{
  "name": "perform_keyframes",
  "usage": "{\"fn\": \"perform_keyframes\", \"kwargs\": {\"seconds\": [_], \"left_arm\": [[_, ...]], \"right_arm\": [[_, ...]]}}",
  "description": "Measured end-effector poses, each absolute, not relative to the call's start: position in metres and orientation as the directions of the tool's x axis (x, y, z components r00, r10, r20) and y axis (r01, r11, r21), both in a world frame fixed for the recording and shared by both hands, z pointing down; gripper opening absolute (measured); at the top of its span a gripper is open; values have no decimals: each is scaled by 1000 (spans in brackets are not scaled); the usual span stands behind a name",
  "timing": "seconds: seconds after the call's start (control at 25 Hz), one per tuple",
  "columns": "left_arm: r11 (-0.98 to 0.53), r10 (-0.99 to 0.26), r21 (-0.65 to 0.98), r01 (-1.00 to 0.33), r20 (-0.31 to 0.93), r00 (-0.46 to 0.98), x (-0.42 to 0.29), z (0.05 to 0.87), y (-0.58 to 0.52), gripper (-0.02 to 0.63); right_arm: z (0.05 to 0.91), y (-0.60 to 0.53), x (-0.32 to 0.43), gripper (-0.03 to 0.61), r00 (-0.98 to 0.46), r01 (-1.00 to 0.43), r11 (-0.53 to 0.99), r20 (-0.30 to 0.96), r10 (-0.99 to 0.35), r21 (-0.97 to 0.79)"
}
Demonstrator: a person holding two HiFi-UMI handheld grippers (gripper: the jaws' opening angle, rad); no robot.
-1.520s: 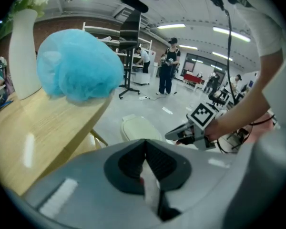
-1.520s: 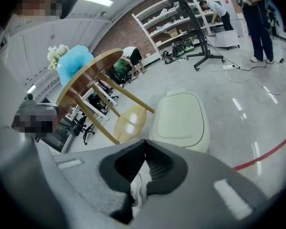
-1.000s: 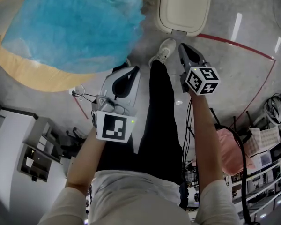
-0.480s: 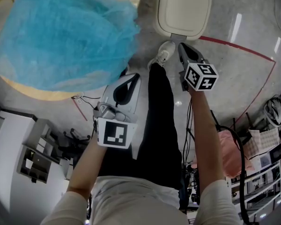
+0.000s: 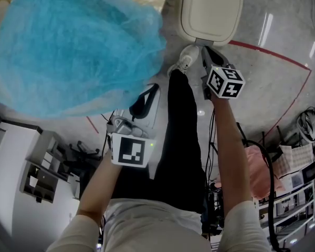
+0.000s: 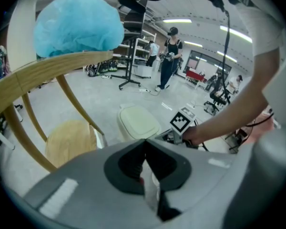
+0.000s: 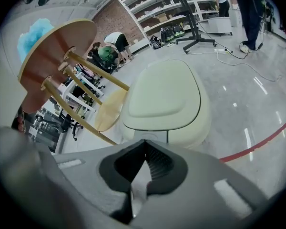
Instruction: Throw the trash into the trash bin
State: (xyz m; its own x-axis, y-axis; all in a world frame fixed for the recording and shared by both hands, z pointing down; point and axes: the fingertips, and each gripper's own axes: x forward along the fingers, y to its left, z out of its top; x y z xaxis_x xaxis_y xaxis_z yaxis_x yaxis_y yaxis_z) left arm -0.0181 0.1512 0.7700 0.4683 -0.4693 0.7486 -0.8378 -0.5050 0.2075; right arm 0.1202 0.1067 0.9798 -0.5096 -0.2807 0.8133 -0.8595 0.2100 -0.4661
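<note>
Grippers first: your left gripper (image 5: pixel 156 87) is clenched with nothing between its jaws, and so is your right gripper (image 5: pixel 204 49). Neither carries any trash. The left one hangs by your leg, under the overhang of the blue bundle (image 5: pixel 73 46). The right one points down at the front of the bin (image 5: pixel 209 10), just beside your shoe (image 5: pixel 187 56), which sits at the bin's base.

The bin's lid is down. The blue bundle lies on the round wooden tabletop (image 6: pixel 52 66), well apart from the bin. It is the only likely trash in sight, though you cannot be sure of that from here.

By my reading you are at the very start: nothing is picked up and the bin is shut. Next, one gripper must open its jaws, reach the bundle and close on it. The lid must also come up, probably by your foot at the base, before you can drop anything in.
</note>
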Motion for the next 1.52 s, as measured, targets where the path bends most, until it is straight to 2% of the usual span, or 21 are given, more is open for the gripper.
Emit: {"fn": "perform_keyframes", "kwargs": {"seconds": [0.68, 1.52], "left_arm": [[-514, -470, 212, -831, 741, 480, -15, 763, 162, 6], [-517, -474, 215, -829, 734, 487, -20, 756, 166, 6]], "right_arm": [[989, 113, 122, 0, -445, -892, 196, 869, -217, -408], [979, 108, 119, 0, -475, -878, 185, 854, -211, -442]]}}
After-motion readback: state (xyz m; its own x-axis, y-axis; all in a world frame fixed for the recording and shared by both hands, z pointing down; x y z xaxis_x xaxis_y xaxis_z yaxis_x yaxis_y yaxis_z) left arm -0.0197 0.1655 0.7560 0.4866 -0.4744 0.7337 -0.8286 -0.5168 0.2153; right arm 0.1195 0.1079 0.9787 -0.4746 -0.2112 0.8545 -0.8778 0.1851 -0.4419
